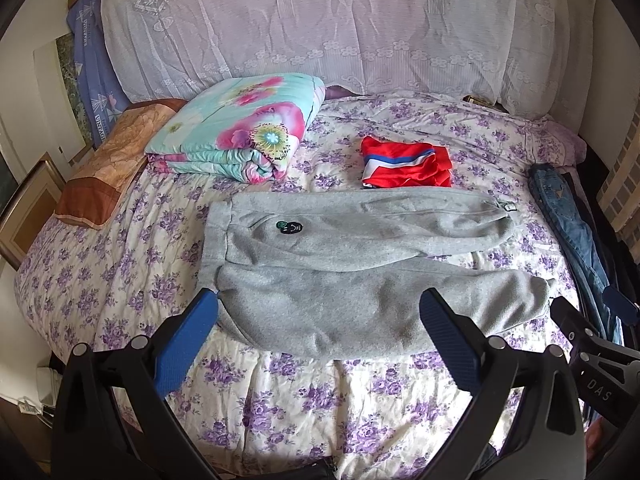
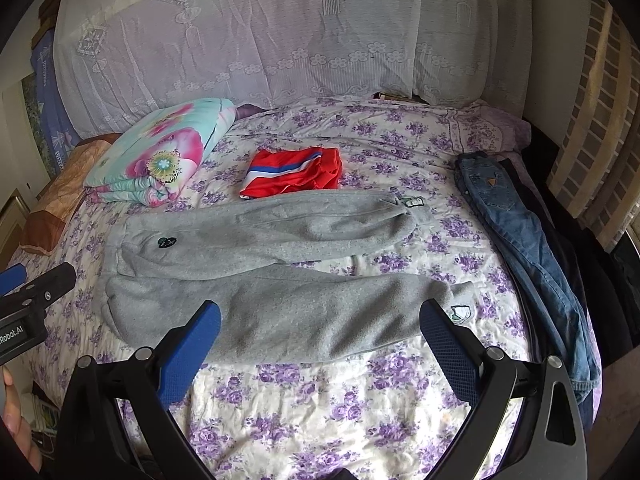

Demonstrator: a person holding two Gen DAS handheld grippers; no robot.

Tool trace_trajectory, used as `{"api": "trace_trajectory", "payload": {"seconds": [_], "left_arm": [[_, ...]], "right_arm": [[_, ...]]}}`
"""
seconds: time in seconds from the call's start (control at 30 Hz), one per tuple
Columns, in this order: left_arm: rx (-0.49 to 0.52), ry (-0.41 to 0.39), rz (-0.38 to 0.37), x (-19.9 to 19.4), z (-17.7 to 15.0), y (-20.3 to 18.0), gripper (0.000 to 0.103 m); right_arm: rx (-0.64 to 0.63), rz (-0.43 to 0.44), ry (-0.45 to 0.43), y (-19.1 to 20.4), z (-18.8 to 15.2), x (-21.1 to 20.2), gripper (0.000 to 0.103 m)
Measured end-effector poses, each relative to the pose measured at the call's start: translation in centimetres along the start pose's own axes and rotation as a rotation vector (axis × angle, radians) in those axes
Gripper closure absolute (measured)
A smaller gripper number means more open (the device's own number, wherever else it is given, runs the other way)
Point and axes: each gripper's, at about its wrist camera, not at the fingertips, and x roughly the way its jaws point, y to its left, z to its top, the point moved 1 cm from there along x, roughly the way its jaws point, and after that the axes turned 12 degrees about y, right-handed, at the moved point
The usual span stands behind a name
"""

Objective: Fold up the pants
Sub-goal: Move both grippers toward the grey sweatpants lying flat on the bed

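I have both tools hovering above the near edge of the bed, the left gripper [image 1: 318,308] and the right gripper [image 2: 320,320] each spread wide with nothing between the blue pads, so no fold has begun. The grey fleece sweatpants [image 1: 352,264] lie flat across the purple-flowered white bedspread [image 1: 304,404], waistband toward my left and the two cuffed legs running right, splayed apart in a narrow V. To do this step well, I judge I should pinch the near leg at two places, the left tool by the waistband corner and the right tool by the cuff [image 2: 460,312], lift only a little, and carry it over onto the far leg so the seams line up; fleece is thick and floppy, so a shallow bite may slip. Just beyond the far leg sits a folded red garment with blue and white stripes [image 1: 404,162], close enough that an overshoot would drag it. A folded turquoise quilt with pink flowers [image 1: 236,128] rests farther left, well clear. Blue denim jeans [image 2: 520,248] lie along the right edge, near the cuffs, and could snag my right tool.
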Motion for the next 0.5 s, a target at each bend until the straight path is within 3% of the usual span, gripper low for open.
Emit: {"api": "trace_trajectory", "payload": {"seconds": [0.5], "left_arm": [[-0.003, 0.001, -0.003, 0.14, -0.04, 0.49, 0.005]], "right_arm": [[-0.004, 0.000, -0.001, 0.39, 0.02, -0.15, 0.003]]}}
